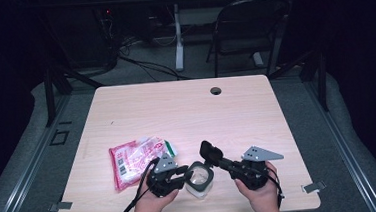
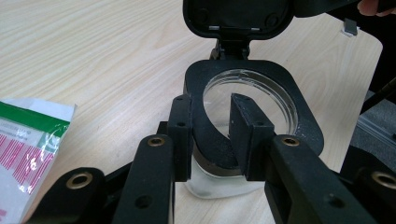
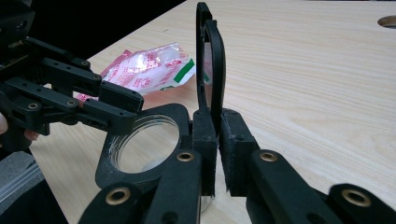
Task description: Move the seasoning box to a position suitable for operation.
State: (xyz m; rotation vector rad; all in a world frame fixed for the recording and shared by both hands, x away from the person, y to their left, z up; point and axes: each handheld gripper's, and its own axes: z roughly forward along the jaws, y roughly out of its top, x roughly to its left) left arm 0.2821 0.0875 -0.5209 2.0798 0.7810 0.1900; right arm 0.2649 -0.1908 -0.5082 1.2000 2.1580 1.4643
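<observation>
Both hands low at the counter's (image 1: pixel 126 110) 6 o'clock edge — left tool (image 1: pixel 177 175) clamps the jar's (image 1: pixel 200 177) black rim, right tool (image 1: pixel 219 160) pinches the upright lid (image 1: pixel 209 151), at 12 o'clock of the jar.

A pale wood-grain pattern is carried by the table (image 1: pixel 186 111); the container (image 1: pixel 200 178) is seen as clear glass under a black collar; its raised lid (image 1: pixel 210 152) is black; the packet (image 1: pixel 137 159) is printed in red and white, with a green band at one end.
</observation>
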